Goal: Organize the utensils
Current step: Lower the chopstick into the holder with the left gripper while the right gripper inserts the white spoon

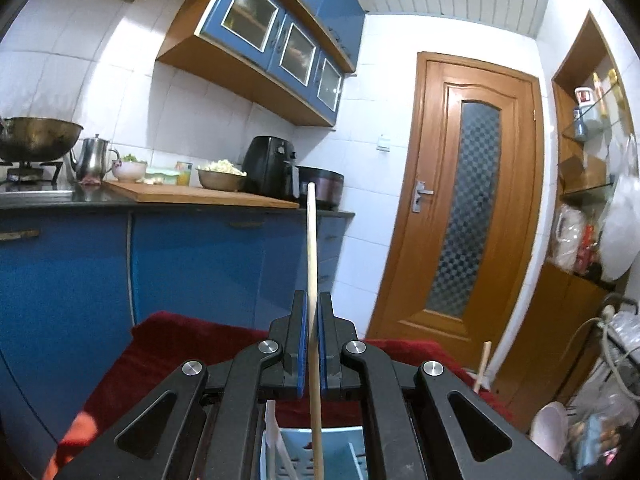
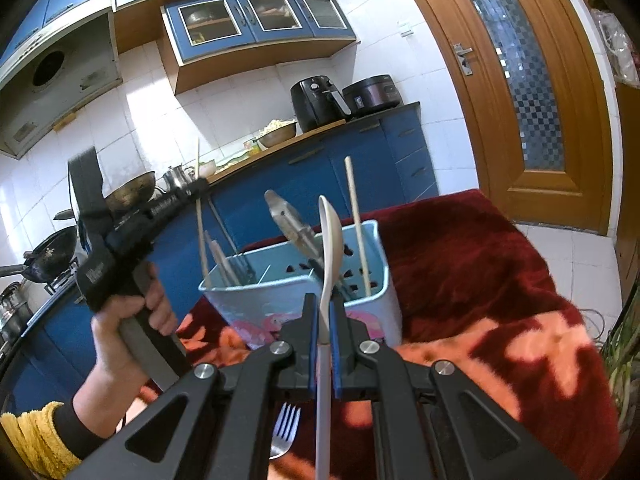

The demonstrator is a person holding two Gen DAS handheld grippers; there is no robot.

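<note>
In the left wrist view my left gripper (image 1: 313,300) is shut on a pale wooden chopstick (image 1: 311,240) that points upward, above the light blue utensil caddy (image 1: 340,444). The right wrist view shows that gripper (image 2: 202,188), held by a hand (image 2: 120,332), to the left of the caddy (image 2: 280,300). My right gripper (image 2: 324,300) is shut on the handle of a white spoon (image 2: 331,232), whose bowl stands in front of the caddy. Metal tongs (image 2: 288,216), a single chopstick (image 2: 358,224) and several sticks stand in the caddy.
The caddy sits on a red and orange blanket (image 2: 480,280). A fork (image 2: 285,428) lies on it under my right gripper. Blue cabinets and a counter (image 1: 180,200) with pots and an air fryer (image 1: 272,168) stand behind. A wooden door (image 1: 468,200) is to the right.
</note>
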